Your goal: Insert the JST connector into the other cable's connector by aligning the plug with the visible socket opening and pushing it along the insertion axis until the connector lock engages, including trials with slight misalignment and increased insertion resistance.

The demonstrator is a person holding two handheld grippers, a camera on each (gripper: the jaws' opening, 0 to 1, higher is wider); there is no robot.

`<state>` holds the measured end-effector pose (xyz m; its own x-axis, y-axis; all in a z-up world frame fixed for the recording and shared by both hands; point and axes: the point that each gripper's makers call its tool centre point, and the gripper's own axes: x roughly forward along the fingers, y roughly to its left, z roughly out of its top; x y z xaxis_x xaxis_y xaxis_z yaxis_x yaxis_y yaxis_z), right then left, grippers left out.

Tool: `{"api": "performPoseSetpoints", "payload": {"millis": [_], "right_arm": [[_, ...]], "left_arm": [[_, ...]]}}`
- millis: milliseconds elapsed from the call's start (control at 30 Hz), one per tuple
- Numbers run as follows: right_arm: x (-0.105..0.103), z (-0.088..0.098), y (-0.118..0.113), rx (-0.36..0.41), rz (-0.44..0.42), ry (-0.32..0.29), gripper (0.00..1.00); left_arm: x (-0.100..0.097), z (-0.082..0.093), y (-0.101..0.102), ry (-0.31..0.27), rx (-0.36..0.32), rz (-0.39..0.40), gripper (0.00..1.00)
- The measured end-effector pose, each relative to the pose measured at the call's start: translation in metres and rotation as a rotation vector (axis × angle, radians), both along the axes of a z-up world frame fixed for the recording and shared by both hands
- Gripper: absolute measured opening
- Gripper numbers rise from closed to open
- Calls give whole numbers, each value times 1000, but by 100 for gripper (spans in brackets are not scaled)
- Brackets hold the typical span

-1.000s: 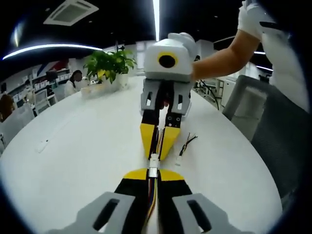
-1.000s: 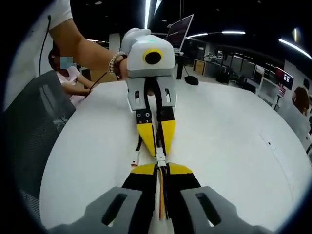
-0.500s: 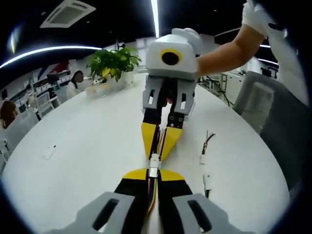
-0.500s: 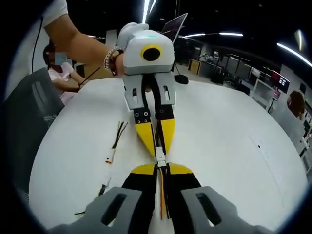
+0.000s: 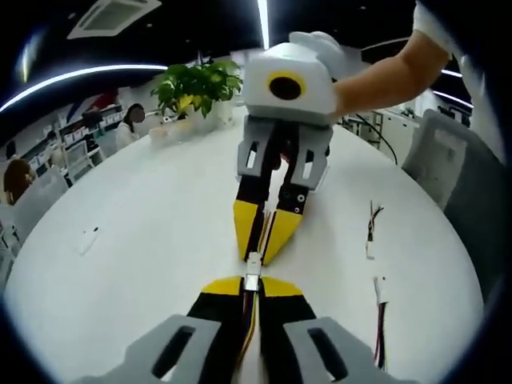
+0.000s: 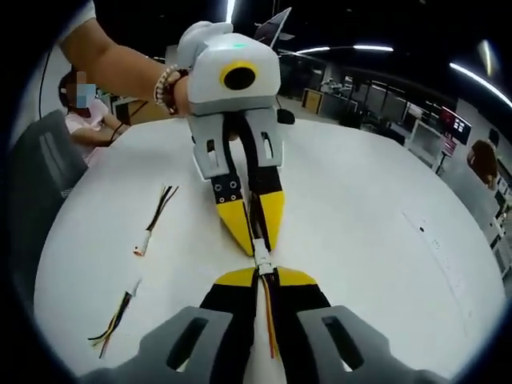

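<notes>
Yellow tips: in the left gripper view the left gripper (image 5: 251, 290) rises from the bottom centre, its yellow-tipped jaws closed on a cable (image 5: 253, 316) whose white plug (image 5: 252, 280) pokes out at the tips.
Joint: the socket (image 5: 254, 259) sits just above the plug at frame centre, touching it; whether the lock has caught is too small to tell.
Right gripper: right gripper (image 6: 262, 282) at the bottom centre of its own view, jaws clamped on the other cable (image 6: 268, 320); the two grippers meet nose to nose.
Risk, tilt: the opposite gripper leans slightly off line in both views, so I judge a push could jam the plug at the socket's mouth.
Risk, slip: only the wires are pinched, so hard resistance could drag a cable through the jaws.
Spares: loose cables (image 5: 374, 228) lie on the white table (image 5: 144, 216) at the right.
Far: a potted plant (image 5: 196, 88) at the upper left.
</notes>
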<state>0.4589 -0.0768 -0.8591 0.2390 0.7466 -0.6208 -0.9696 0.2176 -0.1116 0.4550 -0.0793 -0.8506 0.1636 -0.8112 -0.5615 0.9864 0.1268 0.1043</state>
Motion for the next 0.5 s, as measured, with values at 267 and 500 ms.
{"api": "performPoseSetpoints", "payload": {"millis": [267, 500], "right_arm": [[0, 1, 0, 12, -3, 8, 5], [-1, 0, -1, 18, -22, 27, 5]], "left_arm": [[0, 1, 1, 6, 0, 6, 0], [-2, 2, 2, 14, 8, 23, 1]]}}
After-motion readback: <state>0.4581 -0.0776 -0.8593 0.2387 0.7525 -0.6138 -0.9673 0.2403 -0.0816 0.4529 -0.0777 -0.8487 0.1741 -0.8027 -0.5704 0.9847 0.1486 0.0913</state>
